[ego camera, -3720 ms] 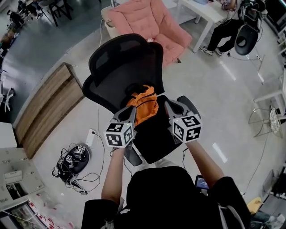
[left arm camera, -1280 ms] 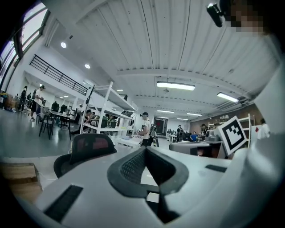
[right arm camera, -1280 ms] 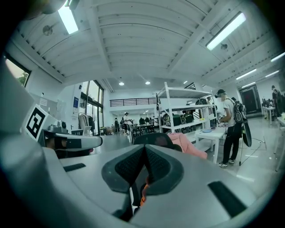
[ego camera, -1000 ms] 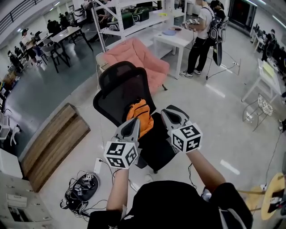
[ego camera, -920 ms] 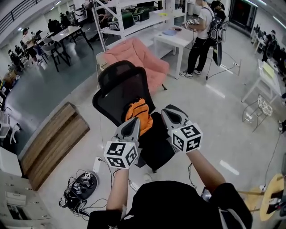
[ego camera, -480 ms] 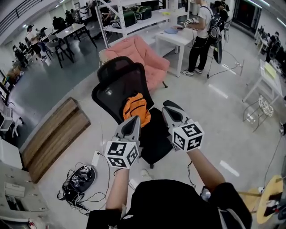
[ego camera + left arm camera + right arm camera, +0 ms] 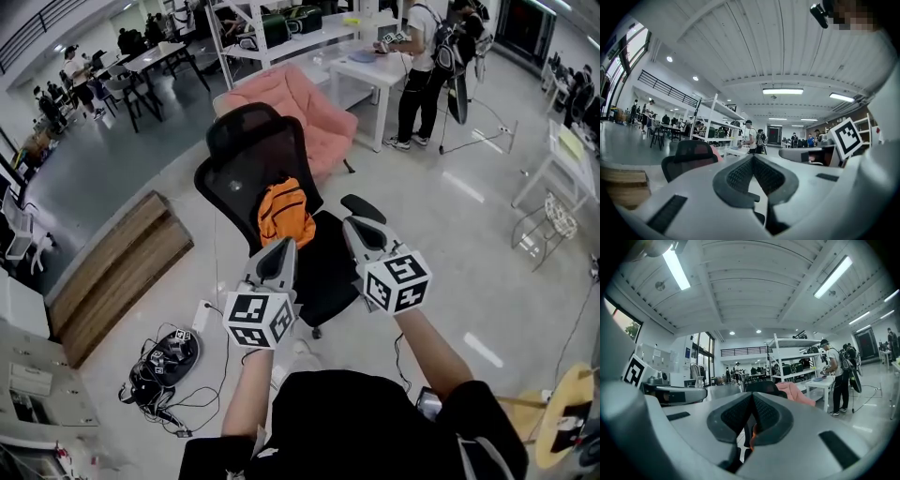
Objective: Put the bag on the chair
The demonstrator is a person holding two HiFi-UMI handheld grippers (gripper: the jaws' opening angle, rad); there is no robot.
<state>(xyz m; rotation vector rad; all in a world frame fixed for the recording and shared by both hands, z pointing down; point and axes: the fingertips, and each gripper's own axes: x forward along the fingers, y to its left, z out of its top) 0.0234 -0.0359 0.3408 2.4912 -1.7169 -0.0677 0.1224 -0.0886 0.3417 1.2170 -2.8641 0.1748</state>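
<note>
In the head view the orange bag [image 7: 285,214] rests on the seat of the black mesh office chair [image 7: 246,159] and leans against its backrest. Both grippers are held level on the near side of the seat, apart from the bag. My left gripper [image 7: 286,246] is shut with nothing in it, below the bag. My right gripper [image 7: 354,225] is also shut and empty, to the right of the bag by the armrest. The left gripper view shows the closed jaws of the left gripper [image 7: 753,157] with the chair [image 7: 689,154] beyond. In the right gripper view an orange sliver of the bag [image 7: 752,441] shows below the right gripper [image 7: 752,396].
A pink armchair [image 7: 300,103] stands behind the office chair. A wooden platform [image 7: 112,272] lies on the floor at left, with a device and tangled cables [image 7: 164,361] near my feet. A white table [image 7: 375,56] and a standing person [image 7: 417,66] are at the back right.
Both grippers and the view have drawn back from the chair. The bag stays on the seat, now with a wider gap between it and the fingertips.
</note>
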